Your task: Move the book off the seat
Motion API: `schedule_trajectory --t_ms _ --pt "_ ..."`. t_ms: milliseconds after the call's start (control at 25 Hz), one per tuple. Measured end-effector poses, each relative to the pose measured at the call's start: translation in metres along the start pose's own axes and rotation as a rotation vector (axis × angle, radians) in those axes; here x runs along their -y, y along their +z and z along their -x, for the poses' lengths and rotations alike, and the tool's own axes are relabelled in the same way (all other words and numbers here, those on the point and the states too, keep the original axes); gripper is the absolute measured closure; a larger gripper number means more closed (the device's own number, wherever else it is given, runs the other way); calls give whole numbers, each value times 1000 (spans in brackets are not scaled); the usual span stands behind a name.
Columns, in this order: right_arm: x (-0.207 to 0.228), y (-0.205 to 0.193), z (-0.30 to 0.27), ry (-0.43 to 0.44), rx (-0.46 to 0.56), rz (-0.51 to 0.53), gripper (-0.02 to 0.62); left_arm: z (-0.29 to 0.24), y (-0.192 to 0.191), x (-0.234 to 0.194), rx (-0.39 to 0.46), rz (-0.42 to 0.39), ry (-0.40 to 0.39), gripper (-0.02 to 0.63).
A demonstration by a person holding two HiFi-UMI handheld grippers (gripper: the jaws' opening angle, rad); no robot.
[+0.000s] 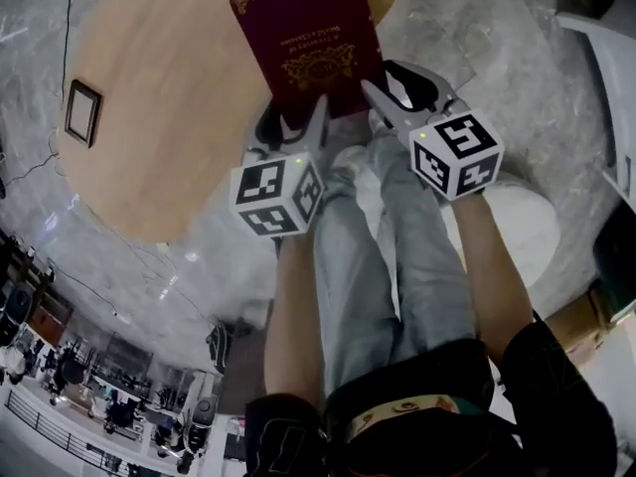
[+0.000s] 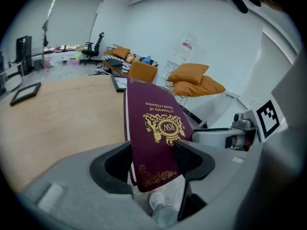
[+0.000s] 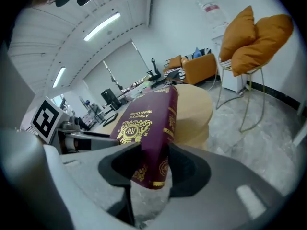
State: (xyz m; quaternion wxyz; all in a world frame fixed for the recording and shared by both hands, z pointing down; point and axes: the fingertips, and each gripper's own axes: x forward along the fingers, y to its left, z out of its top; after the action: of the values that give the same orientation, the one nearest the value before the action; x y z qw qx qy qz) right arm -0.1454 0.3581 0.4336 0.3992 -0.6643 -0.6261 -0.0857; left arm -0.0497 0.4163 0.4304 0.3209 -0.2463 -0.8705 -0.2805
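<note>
Person's dark top [image 1: 556, 405] and jeans [image 1: 368, 266] fill the bottom of the head view. Both bare forearms reach fwd and down, roughly parallel: L forearm [image 1: 295, 306] close to the legs, R forearm [image 1: 487, 266] a bit further out. Each ends in a marker cube w/ jaws pointing away from the body and angled in toward each other.

Book [image 1: 306, 38]: maroon hardback w/ gilt crest and corner ornaments, held up by its near short end. L gripper [image 1: 303, 125] has the near L corner, jaws closed narrow on cover and pages. R gripper [image 1: 396, 95] has the near R corner at the spine, jaws clamped across the book's thickness. Long axis runs away from the person, far end leaning slightly L. Front cover faces up to the head cam, title upside down from the person's side. Spine on the R, page edges on the L. In both gripper views the book rises up and away from the jaws.

Book sits over the R edge of a round wooden table [image 1: 149, 147]; can't tell if it touches the top. Small dark picture frame [image 1: 82, 112] lies on the table's L side, well apart from the book. Grey marble floor [image 1: 477, 18] all round. Orange cushions [image 3: 254, 32] are stacked beyond the table in the R gripper view.
</note>
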Motion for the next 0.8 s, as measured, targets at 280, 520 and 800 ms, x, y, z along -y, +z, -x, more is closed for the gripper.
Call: schedule_trajectory --t_ms 280,520,800 --pt "-23 6 -33 160 -95 114 423 18 -9 -30 52 137 149 325" --pt "-68 12 -70 242 -121 157 423 46 -8 -78 69 170 223 325" --pt "-102 14 -96 325 -171 255 423 68 -11 -110 99 214 303 325"
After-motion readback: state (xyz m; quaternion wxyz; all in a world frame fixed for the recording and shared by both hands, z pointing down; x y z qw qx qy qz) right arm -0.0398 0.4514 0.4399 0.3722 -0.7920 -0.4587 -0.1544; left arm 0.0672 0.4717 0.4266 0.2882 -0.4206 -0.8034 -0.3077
